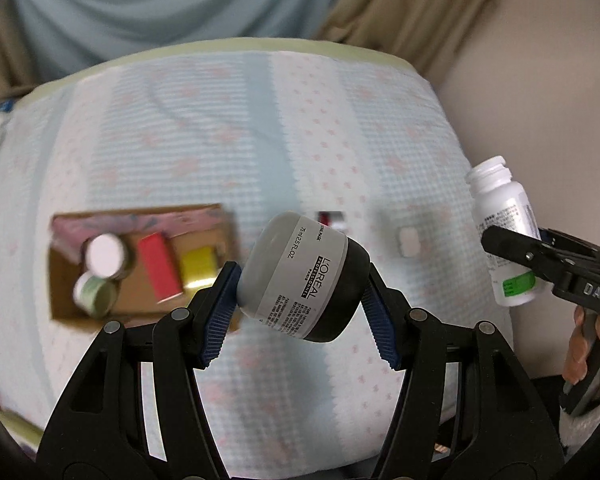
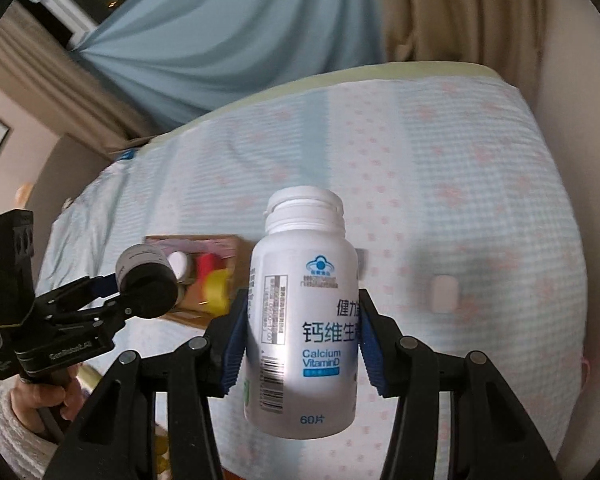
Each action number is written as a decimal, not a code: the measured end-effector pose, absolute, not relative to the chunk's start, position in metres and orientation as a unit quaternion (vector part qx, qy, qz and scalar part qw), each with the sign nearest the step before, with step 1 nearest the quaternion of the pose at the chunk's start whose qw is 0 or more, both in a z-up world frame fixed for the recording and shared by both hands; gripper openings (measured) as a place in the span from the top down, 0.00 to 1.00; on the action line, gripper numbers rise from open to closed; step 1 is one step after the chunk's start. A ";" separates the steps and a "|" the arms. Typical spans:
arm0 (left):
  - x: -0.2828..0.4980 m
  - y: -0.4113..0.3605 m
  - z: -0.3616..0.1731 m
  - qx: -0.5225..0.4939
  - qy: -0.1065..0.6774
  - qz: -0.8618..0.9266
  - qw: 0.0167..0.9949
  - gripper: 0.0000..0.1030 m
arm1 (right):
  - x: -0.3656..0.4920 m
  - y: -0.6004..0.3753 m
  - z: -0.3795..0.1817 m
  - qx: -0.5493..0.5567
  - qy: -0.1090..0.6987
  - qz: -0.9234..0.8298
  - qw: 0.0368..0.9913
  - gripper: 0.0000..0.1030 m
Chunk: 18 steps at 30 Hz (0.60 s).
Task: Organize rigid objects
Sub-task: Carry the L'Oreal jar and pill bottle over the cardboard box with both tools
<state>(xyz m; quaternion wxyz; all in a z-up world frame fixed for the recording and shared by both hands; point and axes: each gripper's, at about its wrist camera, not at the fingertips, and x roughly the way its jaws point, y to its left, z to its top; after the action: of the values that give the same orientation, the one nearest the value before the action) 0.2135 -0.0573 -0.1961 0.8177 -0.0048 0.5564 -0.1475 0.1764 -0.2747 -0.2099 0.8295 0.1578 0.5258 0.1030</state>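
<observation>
My left gripper (image 1: 300, 300) is shut on a grey L'Oreal jar (image 1: 300, 276) with a black lid, held tilted above the bed; it also shows in the right wrist view (image 2: 144, 280). My right gripper (image 2: 300, 340) is shut on a white calcium vitamin bottle (image 2: 304, 320), held upright; it shows at the right in the left wrist view (image 1: 504, 236). A cardboard box (image 1: 140, 268) lies on the bed to the left, holding a white-lidded jar (image 1: 106, 256), a green tin (image 1: 94, 294), a red box (image 1: 158, 268) and a yellow item (image 1: 198, 266).
The bed has a light blue patterned cover (image 1: 260, 140). A small white block (image 1: 410, 242) lies on it right of the jar, and a small red and white item (image 1: 332, 220) sits behind the jar. Curtains (image 1: 180, 0) hang behind.
</observation>
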 end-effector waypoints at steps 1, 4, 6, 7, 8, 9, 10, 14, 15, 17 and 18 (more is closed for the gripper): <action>0.210 -0.047 -0.193 -0.010 0.556 -0.139 0.820 0.45 | 0.176 -0.266 -0.207 0.161 0.525 0.112 0.828 0.55; 0.205 -0.015 -0.185 -0.031 0.551 -0.123 0.825 0.45 | 0.176 -0.240 -0.204 0.167 0.524 0.131 0.825 0.55; 0.204 0.006 -0.182 -0.042 0.549 -0.114 0.827 0.45 | 0.175 -0.221 -0.201 0.167 0.525 0.138 0.823 0.55; 0.204 0.020 -0.180 -0.046 0.547 -0.109 0.829 0.45 | 0.176 -0.212 -0.200 0.167 0.525 0.141 0.823 0.55; 0.205 0.028 -0.180 -0.047 0.546 -0.106 0.830 0.45 | 0.177 -0.201 -0.199 0.168 0.524 0.142 0.823 0.55; 0.206 0.041 -0.178 -0.049 0.544 -0.103 0.831 0.45 | 0.177 -0.194 -0.199 0.169 0.524 0.142 0.822 0.55; 0.207 0.052 -0.177 -0.050 0.543 -0.101 0.832 0.45 | 0.179 -0.185 -0.200 0.170 0.525 0.144 0.821 0.55; 0.214 0.095 -0.176 -0.045 0.534 -0.101 0.838 0.45 | 0.186 -0.148 -0.202 0.170 0.525 0.138 0.822 0.55; 0.217 0.107 -0.177 -0.036 0.532 -0.101 0.840 0.45 | 0.189 -0.137 -0.203 0.168 0.526 0.132 0.823 0.55; 0.223 0.128 -0.181 -0.030 0.533 -0.105 0.839 0.45 | 0.192 -0.117 -0.206 0.170 0.529 0.121 0.822 0.55; 0.228 0.140 -0.185 -0.030 0.536 -0.109 0.837 0.45 | 0.194 -0.103 -0.211 0.175 0.533 0.117 0.820 0.55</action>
<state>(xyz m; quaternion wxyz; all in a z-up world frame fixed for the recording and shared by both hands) 0.2282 0.1401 -0.1854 0.8367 -0.0303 0.5359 -0.1088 0.1940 -0.1030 -0.2107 0.8198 0.1752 0.5326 0.1166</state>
